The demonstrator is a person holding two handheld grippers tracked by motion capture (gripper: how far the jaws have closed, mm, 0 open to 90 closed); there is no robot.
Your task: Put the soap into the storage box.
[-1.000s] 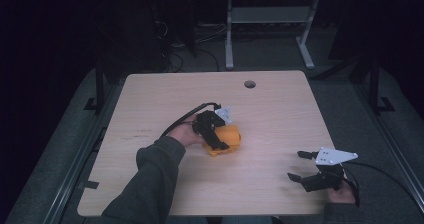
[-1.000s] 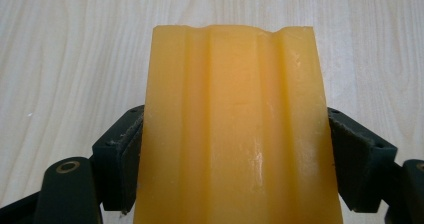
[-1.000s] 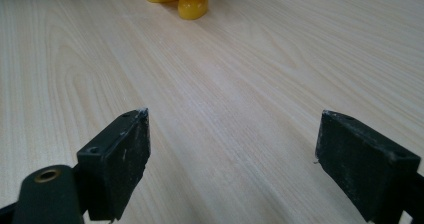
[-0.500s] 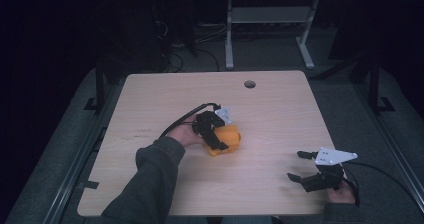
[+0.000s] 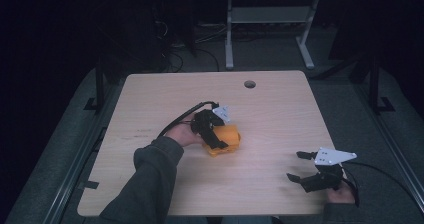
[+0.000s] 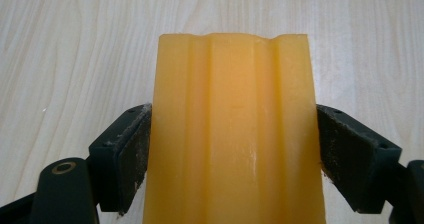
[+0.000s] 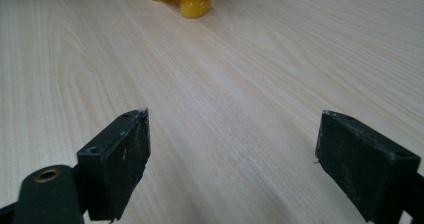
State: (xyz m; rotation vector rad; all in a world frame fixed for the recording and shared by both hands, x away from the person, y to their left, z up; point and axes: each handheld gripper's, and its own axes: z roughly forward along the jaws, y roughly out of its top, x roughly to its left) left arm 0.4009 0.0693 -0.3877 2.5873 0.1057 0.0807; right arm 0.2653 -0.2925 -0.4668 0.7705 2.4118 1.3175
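- Dim room, dark floor, cables and a metal stand (image 5: 265, 19) behind; the light wood table (image 5: 150, 94) carries almost nothing, with a round cable hole (image 5: 249, 84) at the far edge.
- Our left gripper (image 5: 215, 134) is pinching the orange block (image 5: 227, 141) near the table's middle; both pads touch its sides (image 6: 232, 134).
- Our right gripper (image 5: 300, 166) sits near the right corner, jaws spread wide, nothing between them (image 7: 232, 159), well apart from the block.
- We'd say the grab is done and the block looks barely off the wood; moving or setting it down is what's left.
- No bowls, boxes or trays here to put anything in.
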